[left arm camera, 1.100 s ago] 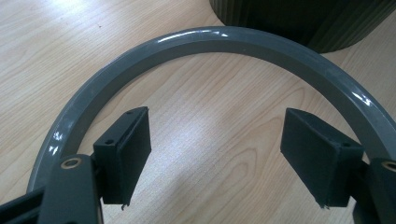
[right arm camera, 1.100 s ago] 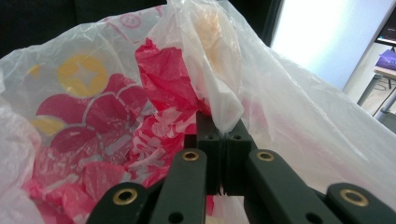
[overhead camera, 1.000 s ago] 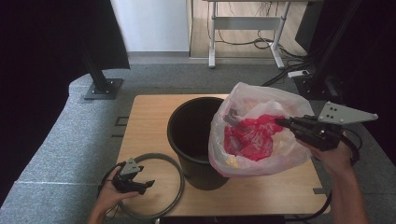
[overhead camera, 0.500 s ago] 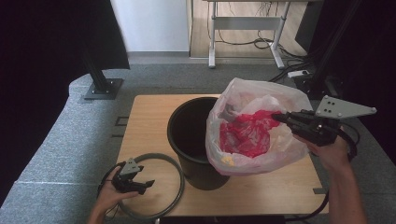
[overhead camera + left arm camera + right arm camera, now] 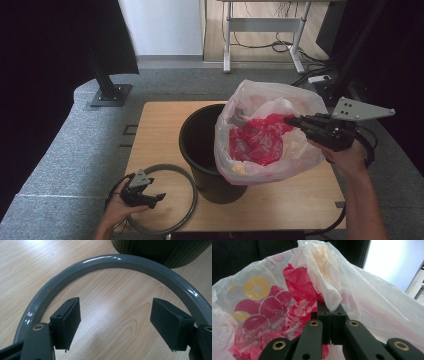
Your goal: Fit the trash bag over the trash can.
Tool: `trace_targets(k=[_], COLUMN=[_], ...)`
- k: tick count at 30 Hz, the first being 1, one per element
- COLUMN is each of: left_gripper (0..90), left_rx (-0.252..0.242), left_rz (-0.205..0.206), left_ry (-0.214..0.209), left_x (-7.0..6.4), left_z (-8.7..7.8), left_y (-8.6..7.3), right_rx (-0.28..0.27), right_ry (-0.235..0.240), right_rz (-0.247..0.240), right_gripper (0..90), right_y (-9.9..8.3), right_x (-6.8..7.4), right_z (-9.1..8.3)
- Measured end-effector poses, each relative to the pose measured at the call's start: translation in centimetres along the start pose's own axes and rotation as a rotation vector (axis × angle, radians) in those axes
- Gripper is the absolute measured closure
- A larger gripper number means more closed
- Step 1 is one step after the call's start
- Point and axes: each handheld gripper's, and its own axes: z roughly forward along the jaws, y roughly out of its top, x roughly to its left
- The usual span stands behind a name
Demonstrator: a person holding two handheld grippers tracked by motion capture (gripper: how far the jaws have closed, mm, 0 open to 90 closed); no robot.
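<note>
Plastic bag [image 5: 267,137] drifting slightly left toward black bin [image 5: 202,150], right gripper [image 5: 290,120] pinching its rim, left gripper [image 5: 159,197] resting spread inside grey ring [image 5: 187,187], unmoved.

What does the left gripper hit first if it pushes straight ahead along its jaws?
Probably the grey plastic ring arcing across just beyond the open left gripper, with bare wooden table between. Behind the ring stands the black ribbed bin. Depth is hard to judge.
</note>
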Motion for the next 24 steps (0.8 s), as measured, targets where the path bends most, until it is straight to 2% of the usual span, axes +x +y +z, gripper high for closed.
trace_targets(k=[16, 24], left_gripper=[24.4, 24.4], left_rx=[0.000, 0.005], left_rz=[-0.004, -0.003], left_ry=[-0.002, -0.005], left_x=[0.1, 0.1], left_z=[0.0, 0.0], left_y=[-0.1, -0.1], right_rx=[0.003, -0.005], right_ry=[0.031, 0.039], right_rz=[-0.010, -0.015], right_gripper=[88.2, 88.2], right_y=[1.1, 1.7], right_x=[0.7, 0.9], right_z=[2.5, 2.9])
